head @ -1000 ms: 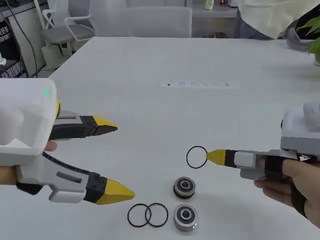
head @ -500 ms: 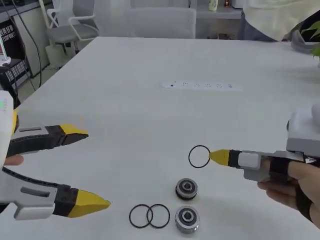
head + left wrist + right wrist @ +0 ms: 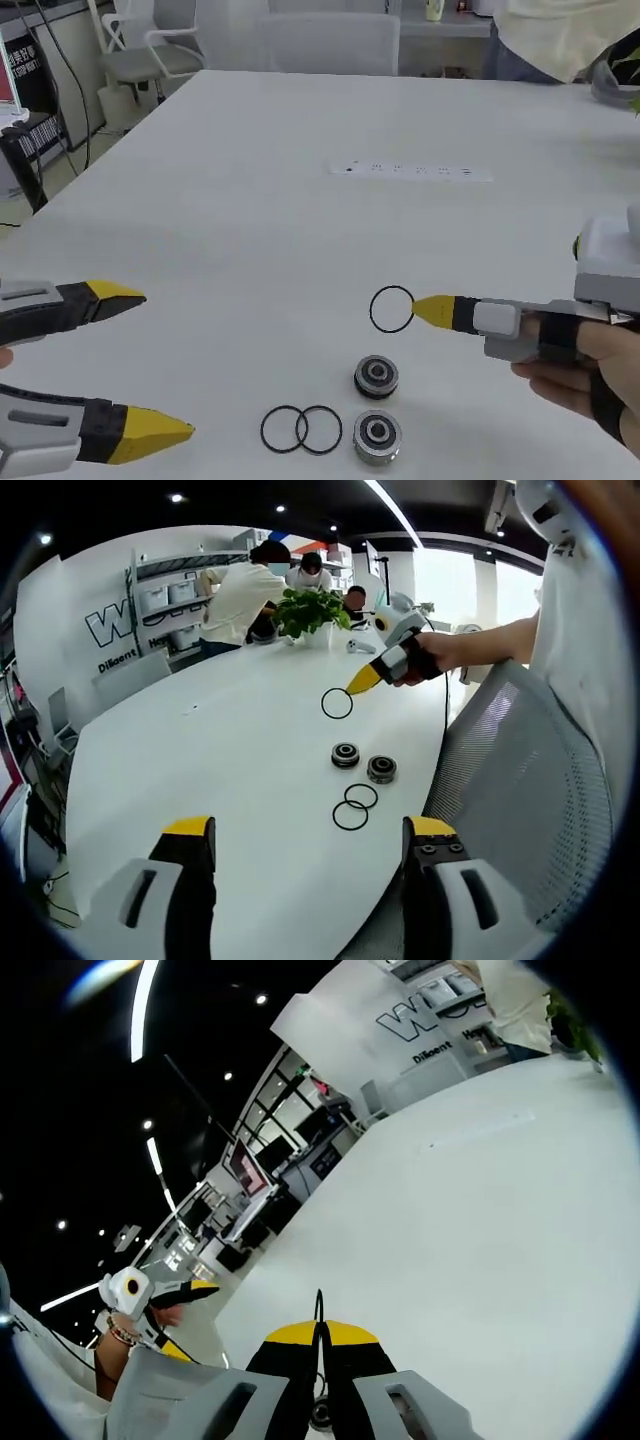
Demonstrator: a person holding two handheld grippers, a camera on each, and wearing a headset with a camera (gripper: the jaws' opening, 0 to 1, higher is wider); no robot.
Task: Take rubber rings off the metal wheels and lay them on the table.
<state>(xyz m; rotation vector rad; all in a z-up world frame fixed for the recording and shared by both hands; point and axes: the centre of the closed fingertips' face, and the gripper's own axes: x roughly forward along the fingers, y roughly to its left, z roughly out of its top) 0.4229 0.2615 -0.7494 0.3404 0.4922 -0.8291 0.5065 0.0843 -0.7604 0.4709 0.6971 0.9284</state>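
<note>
My right gripper (image 3: 418, 310) is shut on a thin black rubber ring (image 3: 391, 309), held out just above the white table (image 3: 300, 200). The left gripper view shows that ring (image 3: 337, 703) hanging from the right gripper (image 3: 365, 679). In the right gripper view the ring (image 3: 319, 1305) shows edge-on between the shut jaws of the right gripper (image 3: 320, 1332). Two metal wheels stand below: the farther wheel (image 3: 377, 376) has a dark rim, the nearer wheel (image 3: 377, 434) looks bare. Two overlapping rings (image 3: 301, 429) lie to their left. My left gripper (image 3: 140, 362) is open, well to the left.
A flush socket strip (image 3: 410, 170) is set in the tabletop farther back. Office chairs (image 3: 150, 50) stand beyond the far end. A potted plant (image 3: 312, 610) and people are at the table's other end. The table's left edge runs near my left gripper.
My left gripper has drawn back to the left, away from the wheels, and stays open. The right gripper with the ring has hardly moved.
</note>
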